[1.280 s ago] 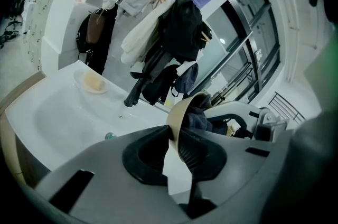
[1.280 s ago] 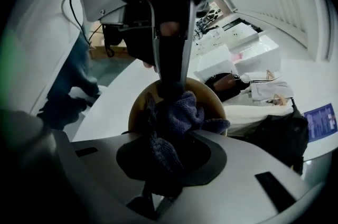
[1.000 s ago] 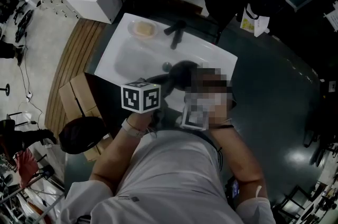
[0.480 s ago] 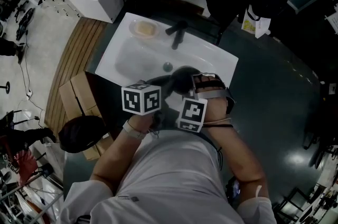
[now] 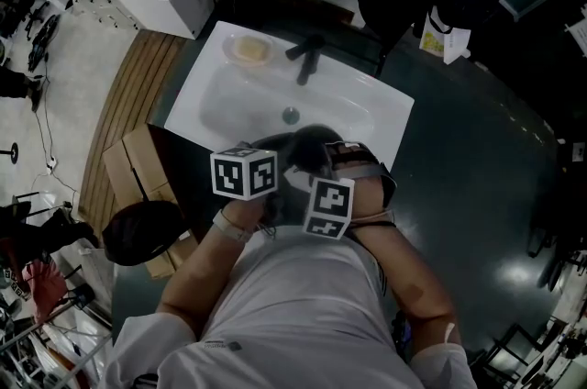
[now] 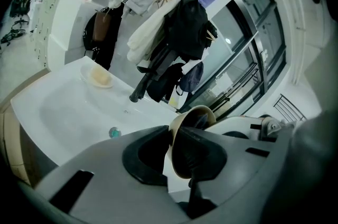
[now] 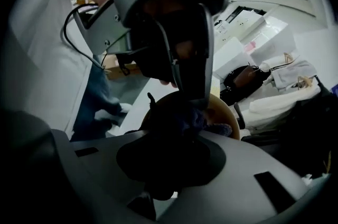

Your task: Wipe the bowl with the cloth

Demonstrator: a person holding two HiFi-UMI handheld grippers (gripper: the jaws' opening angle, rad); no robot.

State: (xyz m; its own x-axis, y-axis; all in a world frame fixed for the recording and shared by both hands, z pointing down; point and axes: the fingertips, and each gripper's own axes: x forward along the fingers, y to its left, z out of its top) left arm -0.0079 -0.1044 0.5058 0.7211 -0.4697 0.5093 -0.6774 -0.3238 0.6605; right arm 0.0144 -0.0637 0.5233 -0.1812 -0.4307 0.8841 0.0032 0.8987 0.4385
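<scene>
A tan bowl (image 6: 194, 109) is held tipped on edge over the front of the white sink (image 5: 220, 94). My left gripper (image 6: 171, 151) is shut on its rim, one jaw inside and one outside. In the right gripper view the bowl (image 7: 228, 118) opens toward the camera, with a dark cloth (image 7: 191, 118) bunched inside it. My right gripper (image 7: 169, 151) is shut on that cloth and presses it into the bowl. In the head view the cloth (image 5: 307, 147) shows as a dark mass just beyond both marker cubes, and the bowl is hidden beneath it.
A black faucet (image 5: 307, 57) stands at the back of the sink, with a soap dish (image 5: 248, 50) to its left and the drain (image 5: 291, 114) mid-basin. Cardboard boxes (image 5: 138, 167) sit on the floor at left. Bags and clothes (image 6: 174, 27) hang behind the sink.
My right gripper has shifted slightly left and toward the person's body, carrying the cloth with it inside the bowl. The left gripper has barely moved.
</scene>
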